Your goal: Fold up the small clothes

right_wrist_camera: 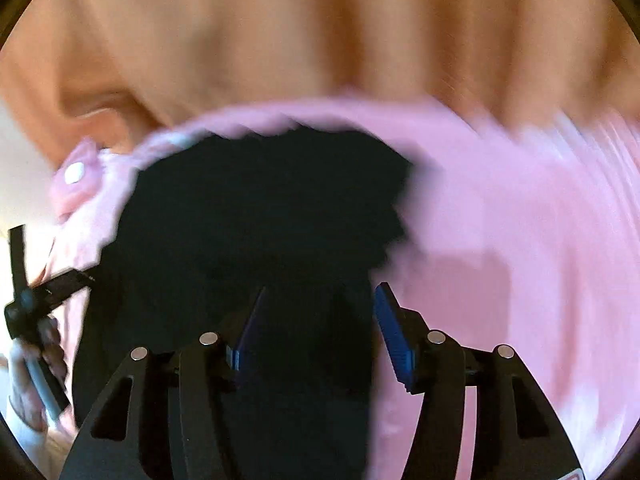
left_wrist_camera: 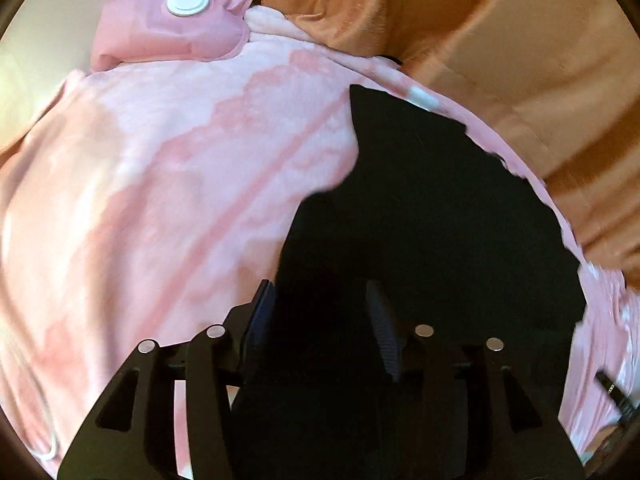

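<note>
Left wrist view first: my left tongs (left_wrist_camera: 320,300) hang with their jaws apart over the black garment (left_wrist_camera: 432,216), and I can't see the pads pressing on anything. The garment is so dark that I can't make out folds, seams or what kind of piece it is; its near end runs under the tongs and out of the bottom edge. It lies flat on a pink mottled fleece blanket (left_wrist_camera: 168,184). At the top sits a pink pouch (left_wrist_camera: 172,28) with a white round cap (left_wrist_camera: 188,1), resting on the blanket's far edge. Beyond hangs orange fabric (left_wrist_camera: 500,32), a curtain or cover, I can't tell which. A sliver of the other tool pokes in at the lower right, mostly cut off. Now the right wrist view, and it's heavily smeared: my right tongs (right_wrist_camera: 320,320) stand open, blue pads showing, black garment (right_wrist_camera: 256,208) beneath and between them, no grip visible. The blanket (right_wrist_camera: 500,240) blurs off to the right. At the left edge, my left hand (right_wrist_camera: 32,376) holds its black tool, partly cut off. The pouch (right_wrist_camera: 76,184) is a small blur, and the orange fabric (right_wrist_camera: 320,28) fills the top.
</note>
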`<state>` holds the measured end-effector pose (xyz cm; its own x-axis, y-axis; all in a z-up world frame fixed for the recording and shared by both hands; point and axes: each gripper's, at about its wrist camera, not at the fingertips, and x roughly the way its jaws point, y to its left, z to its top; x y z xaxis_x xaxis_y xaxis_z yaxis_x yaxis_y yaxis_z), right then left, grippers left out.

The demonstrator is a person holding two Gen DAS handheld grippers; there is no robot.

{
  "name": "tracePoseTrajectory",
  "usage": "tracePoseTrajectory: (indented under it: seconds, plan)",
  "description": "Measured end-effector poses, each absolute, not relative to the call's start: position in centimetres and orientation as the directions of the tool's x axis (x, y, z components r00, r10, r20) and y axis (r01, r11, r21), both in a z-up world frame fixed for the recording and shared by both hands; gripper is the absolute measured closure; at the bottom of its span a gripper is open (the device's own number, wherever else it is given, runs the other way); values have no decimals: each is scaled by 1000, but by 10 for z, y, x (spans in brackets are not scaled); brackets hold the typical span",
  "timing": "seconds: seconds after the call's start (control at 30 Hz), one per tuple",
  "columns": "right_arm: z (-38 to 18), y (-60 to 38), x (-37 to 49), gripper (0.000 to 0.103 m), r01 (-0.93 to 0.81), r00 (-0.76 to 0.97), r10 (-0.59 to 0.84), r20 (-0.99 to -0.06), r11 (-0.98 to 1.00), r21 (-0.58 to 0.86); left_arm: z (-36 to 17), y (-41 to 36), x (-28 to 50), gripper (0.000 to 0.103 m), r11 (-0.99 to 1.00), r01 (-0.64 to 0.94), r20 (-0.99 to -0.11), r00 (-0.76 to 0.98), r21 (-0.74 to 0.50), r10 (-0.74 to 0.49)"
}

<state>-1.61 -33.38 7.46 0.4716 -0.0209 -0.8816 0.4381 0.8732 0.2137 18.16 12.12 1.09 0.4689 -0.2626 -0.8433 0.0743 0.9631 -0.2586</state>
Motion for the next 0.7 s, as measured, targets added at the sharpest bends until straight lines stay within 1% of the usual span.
tracePoseTrajectory:
  seconds: [0.03,0.07,0.1,0.13,0.17,0.2,0.27,0.3,0.33,0.37,0.4,0.43,0.47,0.57,0.63,0.67,0.7]
  plan:
    - [68,-341,-52,47,493,455,-9,-890,835,244,12,125,174,41,964,78,-841,473,-255,-261]
    - [63,-343,-79,47,521,444,13,-896,810,270,13,133,158,34,964,84,-838,478,-253,-262]
    - [54,-335,-88,47,542,437,21,-899,792,282,12,138,147,32,964,87,-837,480,-251,-262]
    - [51,-334,-106,47,576,436,59,-898,748,329,7,147,126,31,963,92,-841,470,-253,-266]
    - [48,-326,-112,47,562,451,96,-887,741,367,4,154,112,31,962,96,-847,458,-254,-269]
    - [45,-316,-121,45,534,450,113,-886,761,368,-2,160,98,31,962,95,-856,441,-256,-271]
    - [37,-299,-133,43,530,405,26,-914,808,257,-14,169,71,31,963,80,-867,420,-257,-267]
    - [31,-287,-134,43,519,386,-6,-923,828,212,-16,174,56,31,963,86,-860,436,-254,-266]
    - [21,-278,-140,43,507,370,-4,-929,839,198,-15,176,47,30,967,91,-856,450,-239,-254]
    - [14,-274,-142,43,504,368,21,-930,835,219,-16,177,36,26,975,89,-859,461,-203,-221]
    - [8,-268,-150,41,502,391,53,-919,825,262,-17,180,28,23,978,82,-862,463,-192,-208]
    - [11,-265,-155,39,493,423,33,-906,831,260,-20,183,22,18,978,65,-865,458,-196,-204]
    - [9,-259,-156,37,480,414,43,-909,838,258,-22,187,15,18,976,44,-859,467,-215,-210]
    - [8,-244,-157,36,452,428,45,-903,854,257,-21,189,5,17,974,15,-846,493,-227,-205]
    - [9,-235,-155,38,437,440,40,-897,863,253,-21,194,4,20,973,-23,-841,509,-228,-185]
    - [10,-234,-152,40,438,439,28,-898,866,241,-19,200,4,23,969,-70,-836,523,-235,-165]
    - [10,-232,-152,43,441,438,11,-899,869,225,-17,206,1,23,964,-105,-830,538,-243,-150]
